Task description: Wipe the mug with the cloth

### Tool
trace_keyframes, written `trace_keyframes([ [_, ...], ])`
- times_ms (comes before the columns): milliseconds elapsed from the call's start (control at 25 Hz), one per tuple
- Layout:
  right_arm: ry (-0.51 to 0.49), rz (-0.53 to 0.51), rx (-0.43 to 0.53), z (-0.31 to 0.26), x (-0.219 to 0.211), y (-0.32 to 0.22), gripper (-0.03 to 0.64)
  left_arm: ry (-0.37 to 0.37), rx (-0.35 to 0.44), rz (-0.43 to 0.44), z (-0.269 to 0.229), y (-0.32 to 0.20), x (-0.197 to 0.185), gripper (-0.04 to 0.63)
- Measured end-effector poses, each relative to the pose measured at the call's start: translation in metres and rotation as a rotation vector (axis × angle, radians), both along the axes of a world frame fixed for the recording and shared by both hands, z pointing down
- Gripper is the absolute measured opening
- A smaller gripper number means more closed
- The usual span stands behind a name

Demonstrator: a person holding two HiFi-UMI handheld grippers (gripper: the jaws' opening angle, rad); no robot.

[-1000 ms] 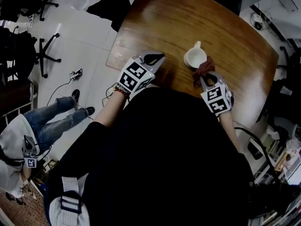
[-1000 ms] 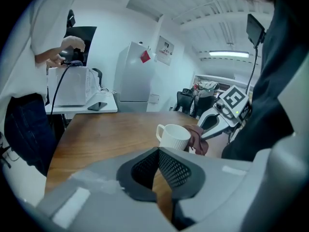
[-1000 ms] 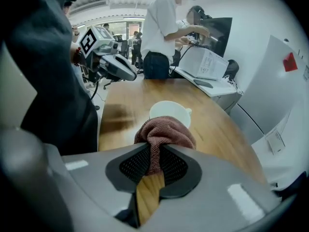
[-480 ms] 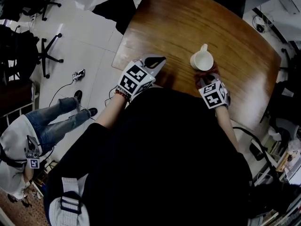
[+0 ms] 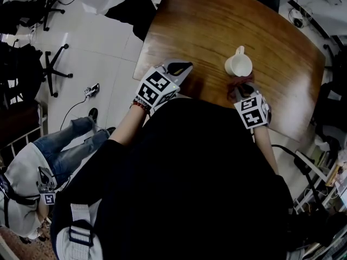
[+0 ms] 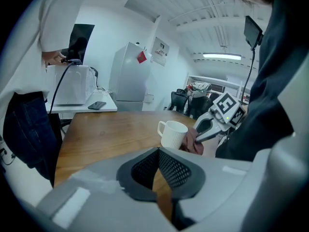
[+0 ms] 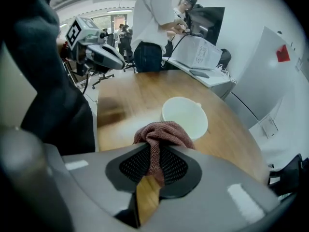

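A white ribbed mug (image 5: 239,65) stands upright on the wooden table (image 5: 206,26), handle pointing away from me. My right gripper (image 5: 242,92) is shut on a reddish-brown cloth (image 5: 241,84), which bunches against the mug's near side. The right gripper view shows the cloth (image 7: 161,133) pinched between the jaws just before the mug (image 7: 186,116). My left gripper (image 5: 179,68) hovers at the table's near edge, left of the mug, shut with nothing in it. From the left gripper view the mug (image 6: 172,134), the cloth (image 6: 195,142) and the right gripper (image 6: 205,128) lie ahead to the right.
The table's near edge (image 5: 162,53) runs under both grippers. A person in white (image 7: 154,23) stands at a white desk (image 7: 203,74) beyond the table. Office chairs (image 5: 51,64) and a seated person (image 5: 49,156) are on the floor to the left.
The right gripper with the cloth has shifted slightly along the mug's near side and sits just below it. The left gripper has held its place.
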State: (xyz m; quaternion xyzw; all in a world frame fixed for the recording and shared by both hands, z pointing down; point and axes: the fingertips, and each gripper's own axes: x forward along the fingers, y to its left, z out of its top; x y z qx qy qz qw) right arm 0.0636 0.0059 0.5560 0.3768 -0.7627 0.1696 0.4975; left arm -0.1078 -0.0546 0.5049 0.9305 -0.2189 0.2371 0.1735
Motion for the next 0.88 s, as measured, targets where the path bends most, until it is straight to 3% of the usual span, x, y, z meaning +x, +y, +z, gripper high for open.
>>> trace_keyframes([
  [280, -0.030, -0.017, 0.052, -0.031, -0.028, -0.006, 0.057, 0.008, 0.010, 0.000, -0.002, -0.013, -0.017, 0.000],
  [880, -0.003, -0.033, -0.079, 0.043, -0.039, -0.013, 0.057, 0.015, -0.013, -0.023, 0.007, -0.006, -0.019, 0.000],
])
